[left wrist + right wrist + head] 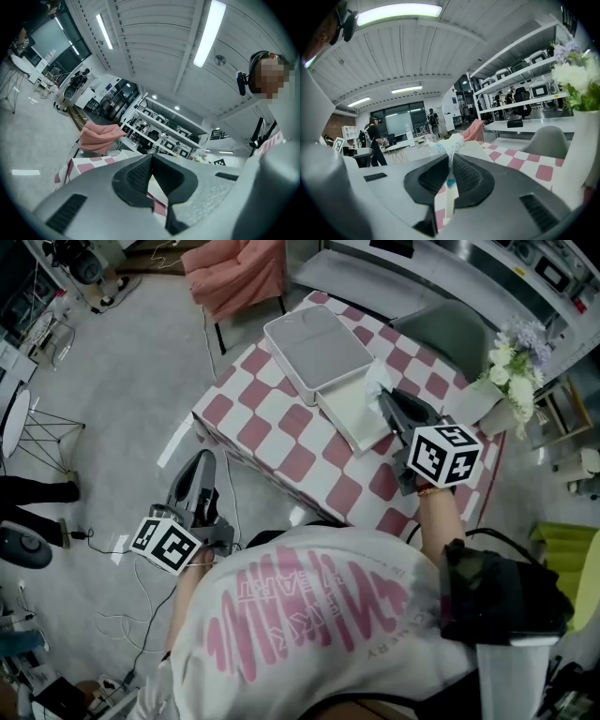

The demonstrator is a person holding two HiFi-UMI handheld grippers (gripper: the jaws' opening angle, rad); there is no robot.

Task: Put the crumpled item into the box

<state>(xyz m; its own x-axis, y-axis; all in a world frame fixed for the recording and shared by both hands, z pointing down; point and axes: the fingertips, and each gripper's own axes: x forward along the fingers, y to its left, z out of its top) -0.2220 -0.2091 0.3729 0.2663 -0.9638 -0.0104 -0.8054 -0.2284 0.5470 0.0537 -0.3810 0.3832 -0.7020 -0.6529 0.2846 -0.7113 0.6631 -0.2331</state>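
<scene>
Well short of the box, off the near-left edge of the checked surface, the left gripper hangs over the floor. Its jaws are closed together with nothing between them. Just at the right side of the box, the right gripper is much nearer. Its jaws are closed on the crumpled item, a white wad with a little blue, which sticks out past the jaw tips toward the box. The wad is by the right rim of the open compartment, and the jaws point leftward across it. I judge the coming move needs only a short carry to the left, over the compartment, before letting go. Beyond the compartment the lid lies open and flat.
</scene>
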